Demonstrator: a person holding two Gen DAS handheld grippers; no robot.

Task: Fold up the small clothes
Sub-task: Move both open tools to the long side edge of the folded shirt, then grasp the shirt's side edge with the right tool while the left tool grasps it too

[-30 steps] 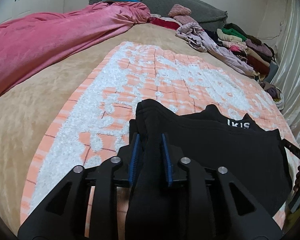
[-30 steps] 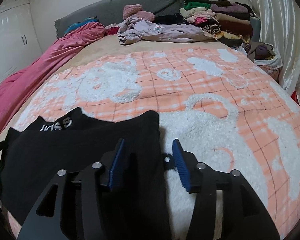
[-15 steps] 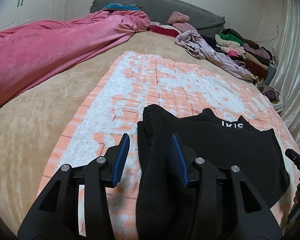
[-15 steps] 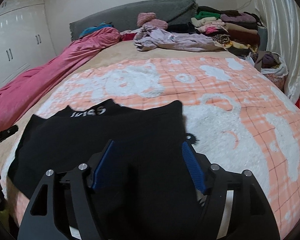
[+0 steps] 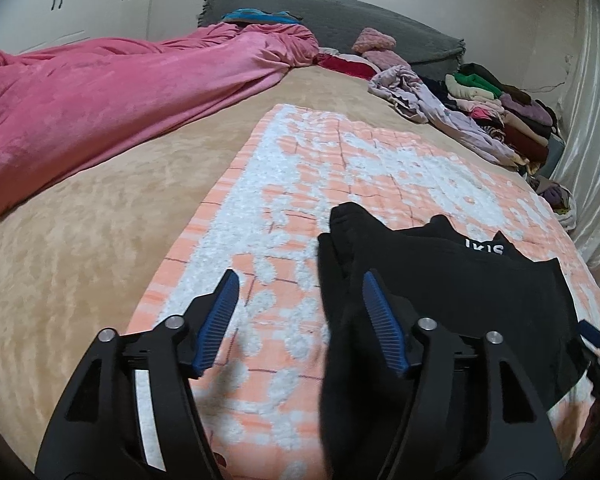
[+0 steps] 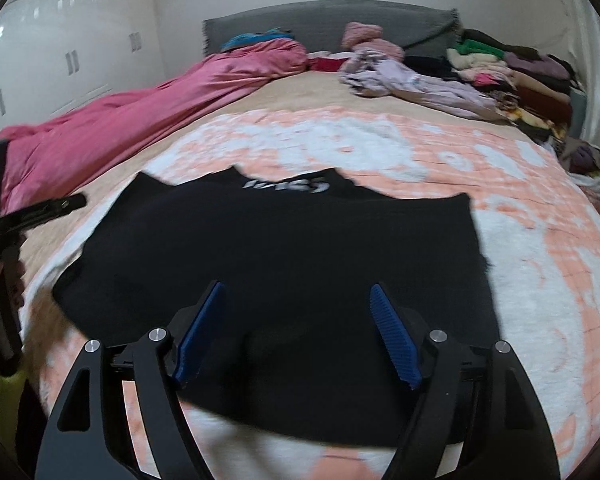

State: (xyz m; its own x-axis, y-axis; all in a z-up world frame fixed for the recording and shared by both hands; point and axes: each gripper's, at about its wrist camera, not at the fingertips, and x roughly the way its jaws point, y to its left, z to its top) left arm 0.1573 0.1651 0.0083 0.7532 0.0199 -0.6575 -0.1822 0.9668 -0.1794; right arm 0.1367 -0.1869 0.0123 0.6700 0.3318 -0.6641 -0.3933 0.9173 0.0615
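A small black garment (image 5: pixel 460 300) with white lettering at its far hem lies flat on the orange-and-white blanket (image 5: pixel 340 160). Its left side is folded inward. My left gripper (image 5: pixel 300 312) hovers at that folded edge, jaws opening; the fold sits just inside the right pad without being pressed. In the right wrist view the garment (image 6: pixel 280 240) spreads under my right gripper (image 6: pixel 298 332), whose jaws are opening above the near part of the cloth and grip nothing. The left gripper (image 6: pixel 28 212) shows at the left edge there.
A pink duvet (image 5: pixel 100 100) lies along the left of the bed. Loose and stacked clothes (image 5: pixel 500 112) line the far right by a pale curtain (image 5: pixel 592 160). A grey headboard (image 5: pixel 340 12) and white wardrobes (image 6: pixel 60 40) stand behind. The beige bedspread (image 5: pixel 80 260) surrounds the blanket.
Both grippers have opened and let go of the garment's folded sides. The left one drew back to the left; the right one swung left, so the garment now lies centred before it.
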